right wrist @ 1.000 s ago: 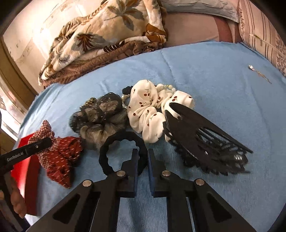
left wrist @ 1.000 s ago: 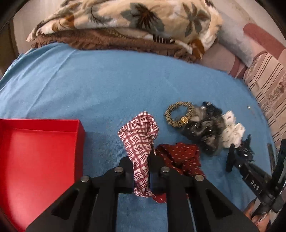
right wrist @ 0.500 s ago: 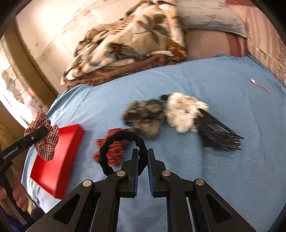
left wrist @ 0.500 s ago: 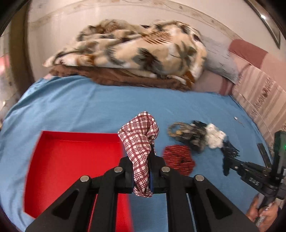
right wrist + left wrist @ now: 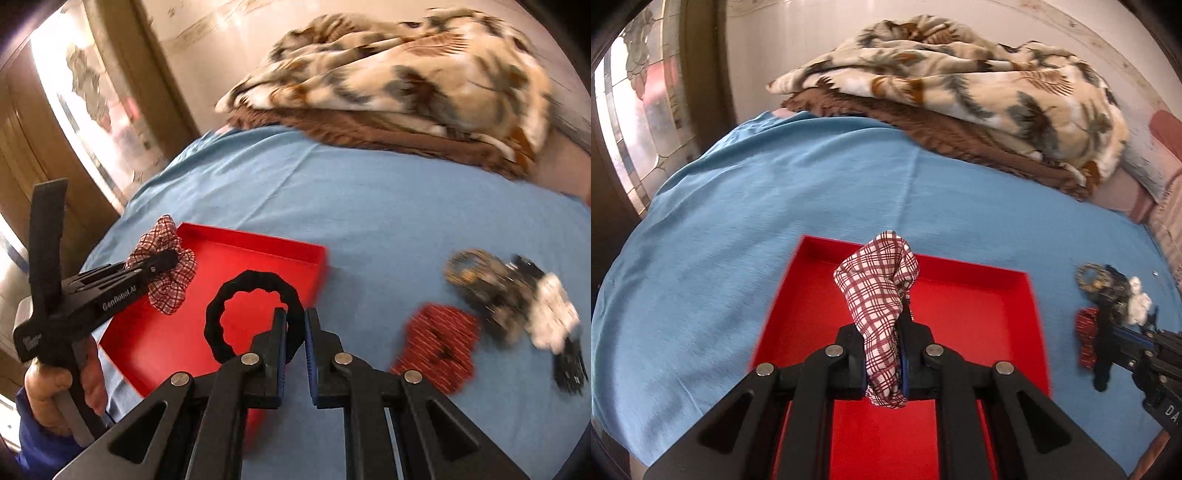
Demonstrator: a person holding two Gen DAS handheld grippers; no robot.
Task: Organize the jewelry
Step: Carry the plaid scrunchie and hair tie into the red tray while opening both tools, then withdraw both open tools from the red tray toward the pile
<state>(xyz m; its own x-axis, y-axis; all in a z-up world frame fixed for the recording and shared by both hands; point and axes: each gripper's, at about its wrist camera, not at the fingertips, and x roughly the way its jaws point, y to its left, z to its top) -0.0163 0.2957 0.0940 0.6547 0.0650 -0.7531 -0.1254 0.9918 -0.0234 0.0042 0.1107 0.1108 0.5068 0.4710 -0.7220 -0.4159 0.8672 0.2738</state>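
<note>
With the left gripper [image 5: 882,354] clamped on the red-and-white checked fabric scrunchie [image 5: 881,291] above the shallow red tray [image 5: 964,317] and the right gripper [image 5: 294,354] pinching the black fabric hair tie [image 5: 251,291] near the tray's edge, a hasty release could drop either onto the blue bedsheet [image 5: 775,192].

Left camera: sits on the left claw [image 5: 882,354], looks down and forward, close over the red box [image 5: 979,295].
Right camera: sits on the right claw [image 5: 294,354], looks down and forward from the box's right side.
Both see: the red box, blue bed [image 5: 369,206], fluffy blanket [image 5: 960,85].
</note>
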